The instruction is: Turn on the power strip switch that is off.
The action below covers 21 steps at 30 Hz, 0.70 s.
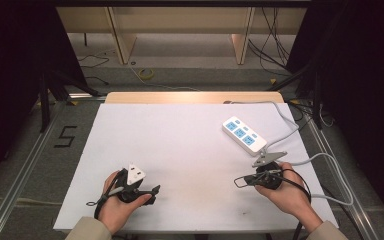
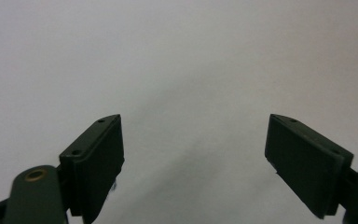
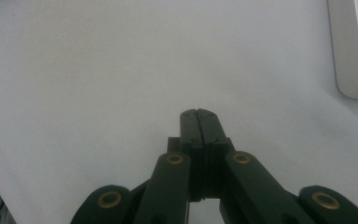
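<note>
Lab or test bay, not a home. White sheet (image 1: 180, 150) covers a wooden table (image 1: 195, 97); bare wood shows only along the far edge. Black drapes (image 1: 10, 75) close off both sides. Metal rails (image 1: 25, 165) run along the floor by the table's left and right edges. A "5" (image 1: 66, 136) is taped in black on the grey floor off the left edge. Loose cables (image 1: 275, 45) lie on the floor beyond the far edge, with a yellow coil (image 1: 146, 74) among them. Plain wooden frames (image 1: 125, 40) stand at the back. Power strip (image 1: 244, 134) near the right edge, grey lead (image 1: 290, 120) trailing off the far right corner.
</note>
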Tool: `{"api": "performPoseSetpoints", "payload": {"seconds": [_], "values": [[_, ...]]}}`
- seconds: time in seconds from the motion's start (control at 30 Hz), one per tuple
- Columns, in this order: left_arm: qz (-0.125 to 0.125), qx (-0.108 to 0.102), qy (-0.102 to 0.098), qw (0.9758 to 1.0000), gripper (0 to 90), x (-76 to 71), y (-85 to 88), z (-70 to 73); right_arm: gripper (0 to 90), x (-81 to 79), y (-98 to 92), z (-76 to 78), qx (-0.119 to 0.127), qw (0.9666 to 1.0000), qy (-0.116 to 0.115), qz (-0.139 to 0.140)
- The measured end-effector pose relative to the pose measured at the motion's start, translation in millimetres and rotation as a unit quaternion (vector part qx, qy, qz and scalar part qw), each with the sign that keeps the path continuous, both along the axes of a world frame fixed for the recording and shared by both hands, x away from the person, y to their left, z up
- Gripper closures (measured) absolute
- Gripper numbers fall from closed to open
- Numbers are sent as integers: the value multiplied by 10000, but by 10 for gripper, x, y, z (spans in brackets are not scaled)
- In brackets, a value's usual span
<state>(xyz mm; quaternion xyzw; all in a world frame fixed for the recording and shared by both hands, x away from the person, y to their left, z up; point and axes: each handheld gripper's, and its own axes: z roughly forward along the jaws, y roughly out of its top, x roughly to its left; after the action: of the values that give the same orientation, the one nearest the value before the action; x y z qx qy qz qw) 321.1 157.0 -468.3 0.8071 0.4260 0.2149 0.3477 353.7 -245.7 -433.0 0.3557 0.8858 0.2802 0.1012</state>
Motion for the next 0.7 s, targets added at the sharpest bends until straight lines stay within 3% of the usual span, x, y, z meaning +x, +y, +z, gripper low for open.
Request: {"api": "performPoseSetpoints", "payload": {"seconds": [0.7], "values": [[21, 16, -12, 10000, 191, 4, 8, 2, 900, 219, 11, 151, -141, 9998, -70, -81]]}}
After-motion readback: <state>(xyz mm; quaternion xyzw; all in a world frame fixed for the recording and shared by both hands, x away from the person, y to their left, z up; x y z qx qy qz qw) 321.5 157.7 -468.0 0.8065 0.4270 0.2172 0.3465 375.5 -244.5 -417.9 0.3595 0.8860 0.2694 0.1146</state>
